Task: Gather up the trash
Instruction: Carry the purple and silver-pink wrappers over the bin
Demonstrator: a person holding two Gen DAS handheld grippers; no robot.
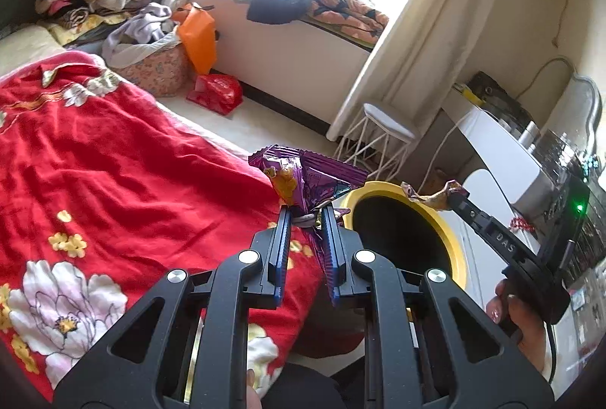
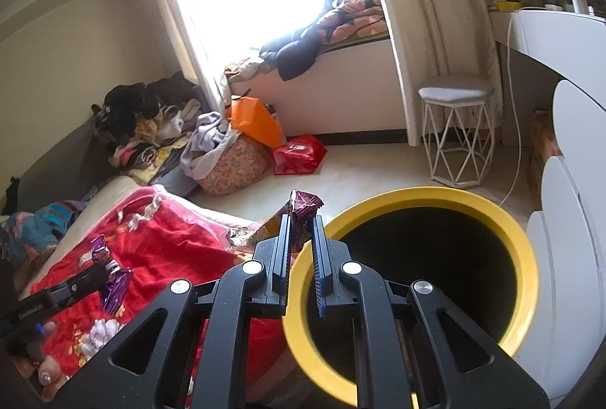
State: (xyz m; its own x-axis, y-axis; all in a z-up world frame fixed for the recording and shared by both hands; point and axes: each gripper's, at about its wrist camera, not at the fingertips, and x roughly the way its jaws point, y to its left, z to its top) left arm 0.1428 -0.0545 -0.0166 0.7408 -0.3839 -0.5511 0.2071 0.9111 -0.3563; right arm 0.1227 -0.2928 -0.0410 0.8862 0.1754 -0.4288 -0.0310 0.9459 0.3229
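Both grippers are clamped on wrappers: the right gripper [image 2: 301, 219], holding a small crumpled wrapper [image 2: 305, 204], sits nearer the yellow-rimmed bin [image 2: 526, 257] than the left gripper [image 1: 307, 210] with its purple wrapper [image 1: 306, 178].

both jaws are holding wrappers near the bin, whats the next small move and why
Probably carry the right gripper a little further over the yellow-rimmed bin before opening. Its jaws are shut on a small wrapper that sits at the bin's near rim, not clearly above the dark opening. The left gripper, shut on the purple wrapper, is still beside the red blanket.
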